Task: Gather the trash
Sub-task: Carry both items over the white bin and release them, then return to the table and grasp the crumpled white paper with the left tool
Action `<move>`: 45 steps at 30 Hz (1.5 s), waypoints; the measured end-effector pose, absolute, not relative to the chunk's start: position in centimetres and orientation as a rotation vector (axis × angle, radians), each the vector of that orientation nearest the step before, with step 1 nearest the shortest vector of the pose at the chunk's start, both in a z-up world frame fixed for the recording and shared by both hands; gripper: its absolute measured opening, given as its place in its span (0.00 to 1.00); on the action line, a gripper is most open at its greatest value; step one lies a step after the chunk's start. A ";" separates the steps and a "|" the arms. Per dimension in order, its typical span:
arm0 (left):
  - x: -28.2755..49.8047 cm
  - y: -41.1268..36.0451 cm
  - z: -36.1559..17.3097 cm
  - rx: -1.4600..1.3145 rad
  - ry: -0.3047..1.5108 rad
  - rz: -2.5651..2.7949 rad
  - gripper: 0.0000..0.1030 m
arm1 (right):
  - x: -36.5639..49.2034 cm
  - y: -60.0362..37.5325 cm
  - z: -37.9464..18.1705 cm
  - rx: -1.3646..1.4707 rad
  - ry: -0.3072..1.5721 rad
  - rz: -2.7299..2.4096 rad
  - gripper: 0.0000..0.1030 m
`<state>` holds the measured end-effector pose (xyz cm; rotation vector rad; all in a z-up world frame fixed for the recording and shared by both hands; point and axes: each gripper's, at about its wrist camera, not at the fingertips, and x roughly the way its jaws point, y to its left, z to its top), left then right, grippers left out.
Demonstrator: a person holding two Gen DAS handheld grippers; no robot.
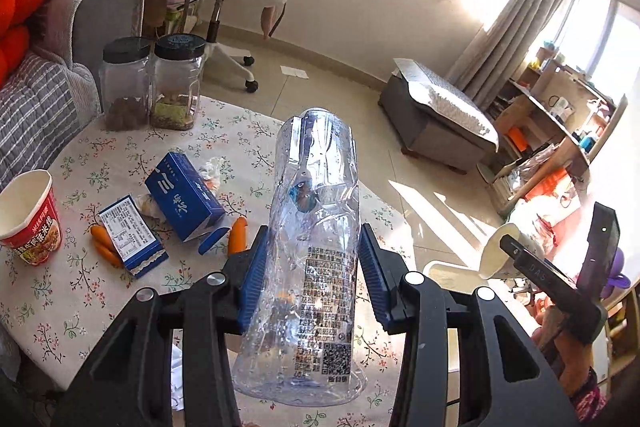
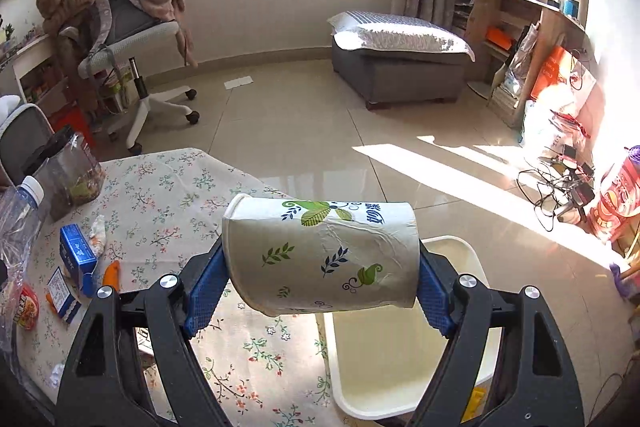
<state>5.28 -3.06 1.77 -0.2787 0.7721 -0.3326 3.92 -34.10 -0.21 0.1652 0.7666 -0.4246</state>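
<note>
My left gripper is shut on a clear empty plastic bottle, held above the floral table. My right gripper is shut on a white paper cup with leaf prints, held sideways over a cream trash bin beside the table. The cup and right gripper also show in the left wrist view. On the table lie two blue boxes, a red noodle cup, orange carrot-like pieces and crumpled paper.
Two black-lidded jars stand at the table's far edge. A sofa is at left. An office chair, a grey ottoman, shelves and cables are around the tiled floor.
</note>
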 end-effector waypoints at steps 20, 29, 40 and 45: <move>5.4 -24.4 -3.2 -0.153 0.963 -0.649 0.43 | -3.4 -47.2 -0.9 0.472 0.728 -0.588 0.93; 6.0 -30.6 -5.6 -0.196 1.085 -0.743 0.44 | -5.2 -49.8 -0.9 0.528 0.699 -0.622 0.93; 5.6 -29.8 -4.3 -0.148 1.053 -0.661 0.71 | -5.5 -49.0 -0.4 0.511 0.662 -0.615 0.93; 5.0 -26.9 -2.7 -0.033 0.958 -0.491 0.76 | -4.6 -46.8 -0.1 0.463 0.669 -0.574 0.93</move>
